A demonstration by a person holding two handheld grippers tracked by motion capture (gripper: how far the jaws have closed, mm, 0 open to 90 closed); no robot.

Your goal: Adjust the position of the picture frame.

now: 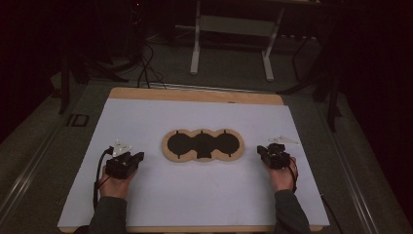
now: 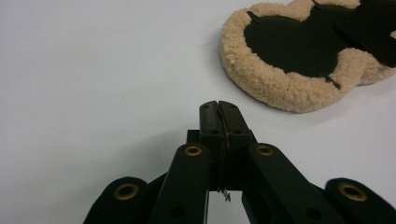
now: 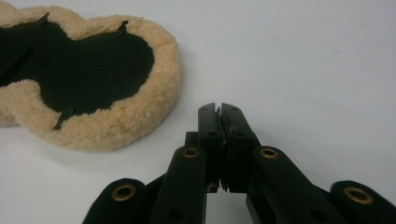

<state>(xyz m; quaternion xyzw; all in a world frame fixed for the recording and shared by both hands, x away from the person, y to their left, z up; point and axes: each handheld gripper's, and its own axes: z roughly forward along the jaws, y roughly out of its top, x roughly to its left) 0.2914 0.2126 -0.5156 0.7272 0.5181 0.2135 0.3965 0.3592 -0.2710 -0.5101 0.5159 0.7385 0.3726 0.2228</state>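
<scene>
Left hand-held gripper (image 1: 130, 157) low over the white table (image 1: 146, 117), on the left, in a hand reaching in from the near edge; jaws pressed together, nothing between them, tips (image 2: 218, 108) just above bare white surface. A grey three-cornered plate on top, a black cable trailing back toward the sleeve.

In the middle of the table, between both tools and well clear of each: a flat fleece pad (image 1: 203, 145), tan and woolly around the rim, with three joined rounded lobes and a black inner face turned upward. Small black tabs poking out where the black meets the fleece. From the left gripper view, the pad (image 2: 280, 88) ahead and to the right of the closed tips; from the right gripper view, the pad (image 3: 116, 121) ahead and to the left.

Right hand-held gripper (image 1: 269, 150) on the right, also down near the white surface; jaws closed and empty, tips (image 3: 219, 108) apart from the fleece rim.
</scene>
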